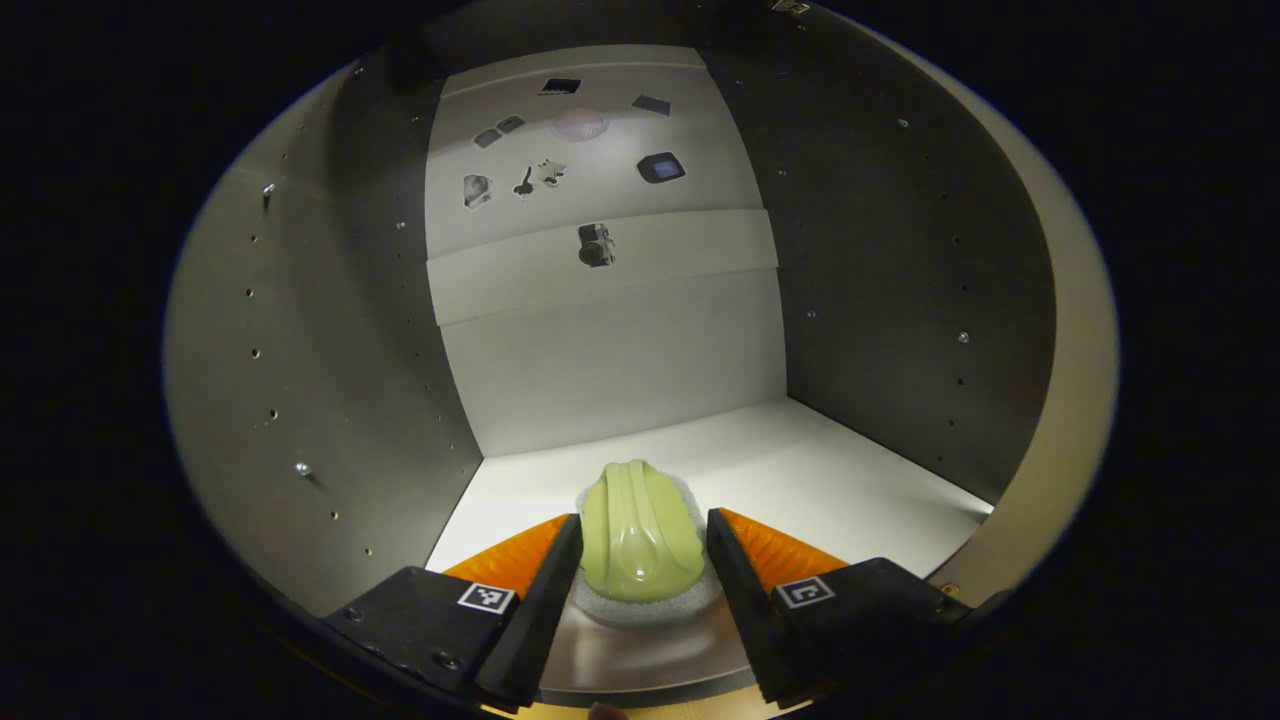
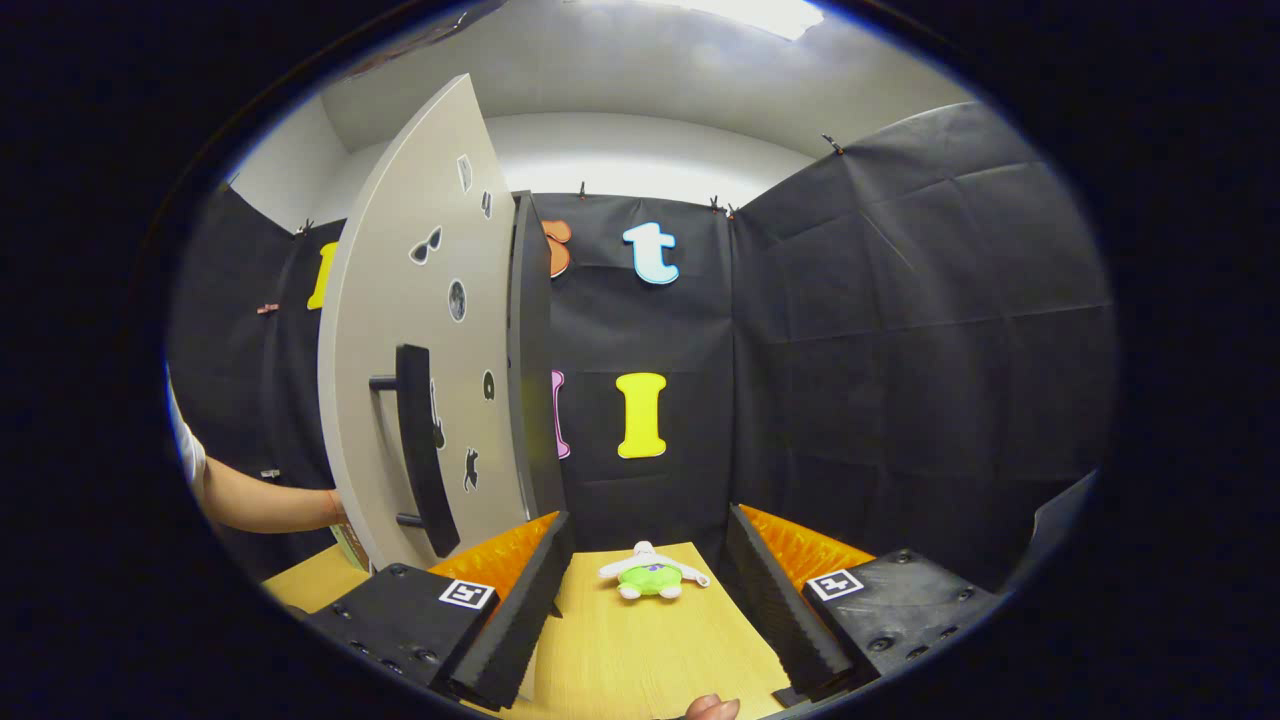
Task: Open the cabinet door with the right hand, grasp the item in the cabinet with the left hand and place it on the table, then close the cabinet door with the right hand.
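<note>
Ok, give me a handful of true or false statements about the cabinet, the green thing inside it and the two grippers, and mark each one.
1. The cabinet door stands open. True.
2. The pale green item lies on the cabinet floor between the left gripper fingers. True.
3. The left gripper has lifted the item clear of the cabinet. False: it sits on its white base inside the cabinet, with the jaws either side of it.
4. The right gripper is clamped on the door handle. False: it is open, apart from the handle, over the wooden table.
5. A small plush toy lies on the table. True.
</note>
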A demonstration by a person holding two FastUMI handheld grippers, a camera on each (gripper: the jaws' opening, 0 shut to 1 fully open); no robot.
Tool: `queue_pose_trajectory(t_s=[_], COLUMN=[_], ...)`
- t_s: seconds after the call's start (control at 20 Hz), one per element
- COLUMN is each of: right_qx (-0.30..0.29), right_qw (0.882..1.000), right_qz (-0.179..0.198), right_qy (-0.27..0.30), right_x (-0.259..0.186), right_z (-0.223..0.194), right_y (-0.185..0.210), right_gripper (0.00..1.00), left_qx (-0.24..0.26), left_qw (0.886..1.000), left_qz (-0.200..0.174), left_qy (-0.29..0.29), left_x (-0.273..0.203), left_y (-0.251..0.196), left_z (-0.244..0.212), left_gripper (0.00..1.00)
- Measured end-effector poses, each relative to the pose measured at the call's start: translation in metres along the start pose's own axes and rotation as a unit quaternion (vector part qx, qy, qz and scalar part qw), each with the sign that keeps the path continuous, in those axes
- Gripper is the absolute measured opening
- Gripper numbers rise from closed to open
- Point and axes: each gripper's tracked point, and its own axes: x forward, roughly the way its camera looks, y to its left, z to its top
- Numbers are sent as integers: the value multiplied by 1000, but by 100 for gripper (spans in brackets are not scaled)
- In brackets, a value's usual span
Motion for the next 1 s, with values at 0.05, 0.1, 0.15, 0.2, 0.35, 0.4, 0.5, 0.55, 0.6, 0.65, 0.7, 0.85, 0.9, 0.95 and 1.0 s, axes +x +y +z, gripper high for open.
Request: queue_pose_trajectory(t_s=[0.05,0.1,0.15,0.2,0.35,0.4,0.5,0.55,0.6,0.65,0.7,0.85,0.9,0.95,1.0], right_qx=[-7,-13,-19,-24,-33,-34,-36,-37,-38,-38,-38,-35,-30,-26,-23], right_qw=[1000,1000,1000,1000,999,999,999,999,999,999,999,999,999,999,999], right_qz=[-1,0,0,0,-7,-8,-13,-15,-17,-20,-24,-33,-30,-27,-25], right_qy=[3,5,6,6,6,8,12,12,11,10,8,13,19,22,21], right_x=[1,3,4,5,9,8,8,7,7,7,9,12,12,12,13], right_z=[-2,-4,-5,-6,-6,-7,-8,-8,-8,-8,-8,-12,-15,-15,-13], right_y=[-3,-6,-8,-11,-17,-18,-20,-22,-23,-24,-24,-27,-24,-20,-17], right_gripper=[97,97,100,97,98,98,98,98,98,98,98,98,98,98,98], left_qx=[-12,-21,-24,-20,-20,-19,0,12,16,14,5,-24,-27,-28,-28], left_qw=[1000,1000,1000,1000,999,999,998,998,998,999,999,999,999,999,999], left_qz=[2,2,1,0,-5,-5,6,5,3,0,-6,-11,-12,-12,-17], left_qy=[4,9,15,20,37,40,56,57,56,52,46,37,36,35,35], left_x=[3,3,7,9,13,16,23,21,21,17,14,1,-3,-10,-16], left_y=[1,2,4,6,9,11,17,17,17,16,15,21,25,30,32], left_z=[2,4,4,6,7,7,1,3,5,8,10,12,13,13,14], left_gripper=[79,73,70,69,68,65,46,40,34,32,28,21,21,17,17])
